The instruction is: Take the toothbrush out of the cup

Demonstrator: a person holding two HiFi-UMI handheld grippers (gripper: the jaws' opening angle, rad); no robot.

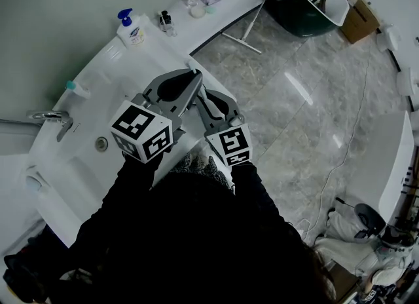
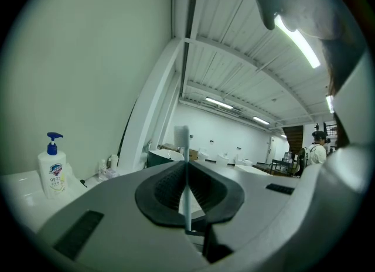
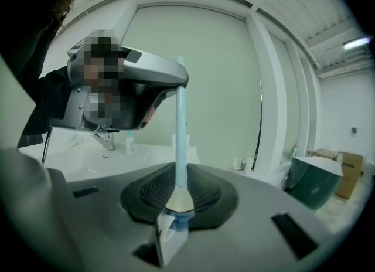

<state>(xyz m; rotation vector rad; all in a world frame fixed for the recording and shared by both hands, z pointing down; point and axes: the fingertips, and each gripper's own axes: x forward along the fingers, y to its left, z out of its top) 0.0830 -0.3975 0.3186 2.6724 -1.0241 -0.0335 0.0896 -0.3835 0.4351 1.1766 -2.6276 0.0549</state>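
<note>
My left tongs (image 2: 186, 171) are pinched tight on the toothbrush (image 3: 180, 125), which stands upright along the seam of their pads, mid-frame. In the right gripper view its pale blue handle runs up to those jaws at the upper left. Its flared lower end sits between the pads of my right tongs (image 3: 179, 177), which stand partly apart and, I judge, do not clamp it. No cup surrounds the brush in any view. Both tongs hover over the white basin counter (image 1: 69, 165). The lifting-out looks done; only carrying it off or setting it down seems left.
</note>
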